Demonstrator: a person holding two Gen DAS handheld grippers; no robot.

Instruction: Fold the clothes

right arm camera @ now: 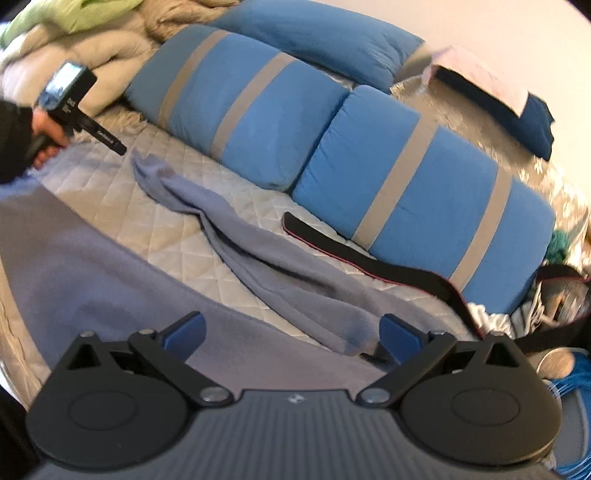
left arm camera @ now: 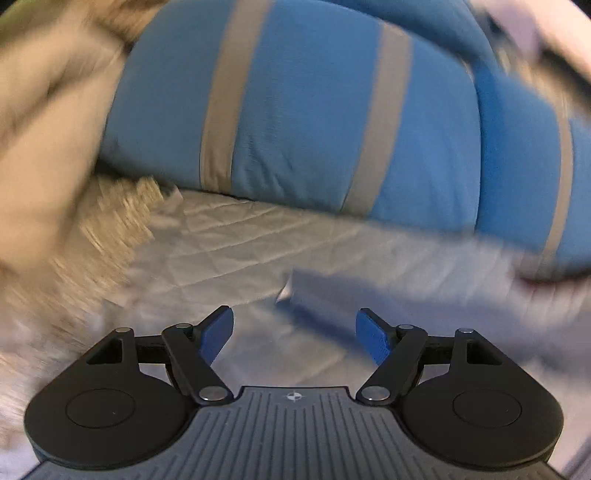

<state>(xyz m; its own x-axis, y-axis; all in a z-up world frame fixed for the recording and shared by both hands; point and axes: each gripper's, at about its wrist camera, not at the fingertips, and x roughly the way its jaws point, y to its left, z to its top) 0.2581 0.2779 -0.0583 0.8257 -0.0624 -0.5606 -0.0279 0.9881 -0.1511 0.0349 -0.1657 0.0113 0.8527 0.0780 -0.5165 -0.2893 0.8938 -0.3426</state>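
A grey-lavender fleece garment (right arm camera: 92,258) lies spread on the quilted white bed cover (right arm camera: 177,229). One long narrow part of it (right arm camera: 258,251) runs up-left toward the pillows. My right gripper (right arm camera: 293,332) hovers over the garment's near edge, open, with nothing between its blue pads. My left gripper (right arm camera: 120,147) is held by a hand at the far left, close to the tip of that long part. In the blurred left wrist view, the left gripper (left arm camera: 295,332) is open and empty above the cover, with a fold of the garment (left arm camera: 332,291) just ahead.
Two blue pillows with grey stripes (right arm camera: 236,110) (right arm camera: 417,192) line the far side, with a third plain blue one (right arm camera: 314,33) behind. A black strap (right arm camera: 351,254) lies in front of the right pillow. A beige duvet (right arm camera: 55,62) is heaped at the left.
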